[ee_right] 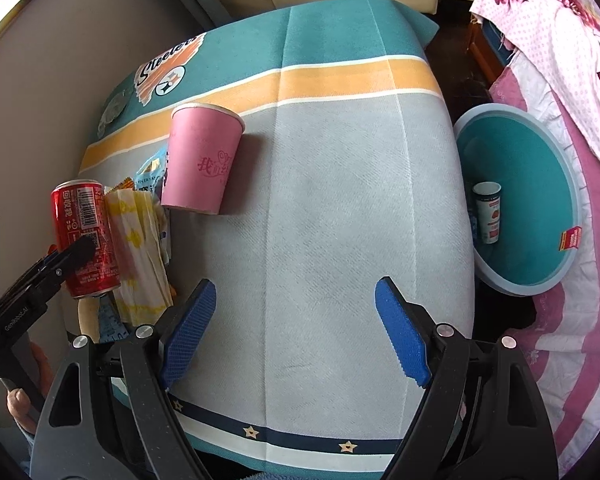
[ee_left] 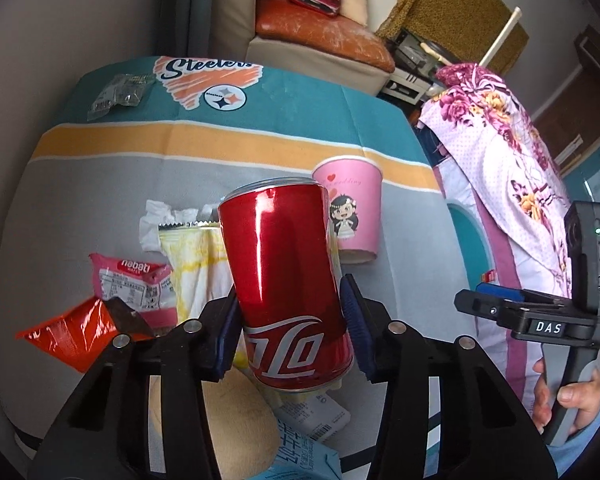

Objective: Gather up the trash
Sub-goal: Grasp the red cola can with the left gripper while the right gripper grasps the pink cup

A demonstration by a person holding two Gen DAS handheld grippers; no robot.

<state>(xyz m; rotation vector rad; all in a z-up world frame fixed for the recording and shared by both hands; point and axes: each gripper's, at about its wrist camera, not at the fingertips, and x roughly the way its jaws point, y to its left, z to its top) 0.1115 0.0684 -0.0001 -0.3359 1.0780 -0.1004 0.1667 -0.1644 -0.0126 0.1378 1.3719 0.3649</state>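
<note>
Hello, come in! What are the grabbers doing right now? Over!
Left gripper jaws shut on red can. Right gripper open, empty, over the tablecloth. Pink cup stands beside the can; teal bin waits.

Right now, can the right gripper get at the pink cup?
Probably yes. The right gripper is open and empty, only bare cloth lies between it and the pink cup, and the left gripper is off to the side at the can.

Left gripper [ee_left: 294, 320]: pointing steeply down, blue pads pressed on both sides of a red can [ee_left: 288, 280], which stands slightly tilted between them.
Right gripper [ee_right: 296, 332]: pointing steeply down, jaws spread wide, nothing between them.
Right hand [ee_left: 568, 396]: fingers wrapped around its gripper's handle.
Left hand [ee_right: 28, 384]: partly visible on its handle.
</note>
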